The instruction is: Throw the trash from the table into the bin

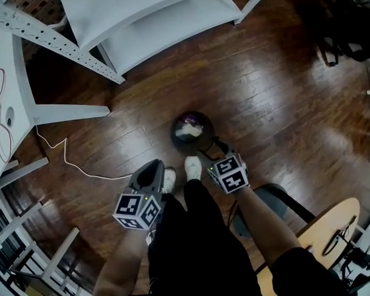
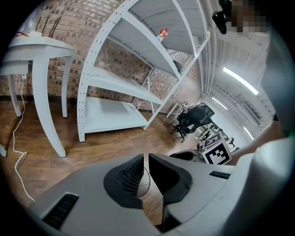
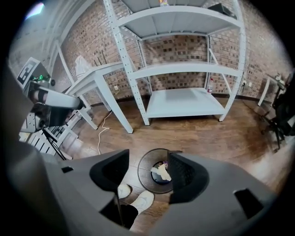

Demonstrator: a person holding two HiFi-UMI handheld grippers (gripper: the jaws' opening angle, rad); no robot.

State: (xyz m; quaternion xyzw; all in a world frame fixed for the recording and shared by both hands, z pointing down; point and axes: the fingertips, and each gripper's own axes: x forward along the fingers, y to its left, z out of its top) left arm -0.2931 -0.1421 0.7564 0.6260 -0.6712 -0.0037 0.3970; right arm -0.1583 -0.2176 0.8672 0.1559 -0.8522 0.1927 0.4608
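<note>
**Two handheld grippers over a bin with trash already inside**

Seen from the head camera looking steeply down, a person stands on a dark wooden floor [image 1: 275,95] holding a gripper in each hand. A small round black bin [image 1: 178,138] stands on the floor just ahead of the person's white shoes [image 1: 193,167]. Crumpled white trash [image 1: 189,130] lies inside the bin, at its bottom, with some darker, purplish scraps beside it.

The right gripper [image 1: 209,152] points steeply down at the near rim of the bin. In the right gripper view its jaws stand well apart with nothing between the pads; the bin [image 3: 144,179] and the white trash [image 3: 161,173] show through the gap, on the floor below.

The left gripper [image 1: 153,172] hangs lower left of the bin, beside the shoes, well apart from the rim. In the left gripper view [image 2: 146,159] its jaws are drawn together, only a thin slit between them, and they grip nothing.

A white shelving rack [image 1: 158,21] stands beyond the bin. A white table [image 1: 13,92] fills the left edge, and a white cable [image 1: 67,159] trails from it across the floor.
</note>
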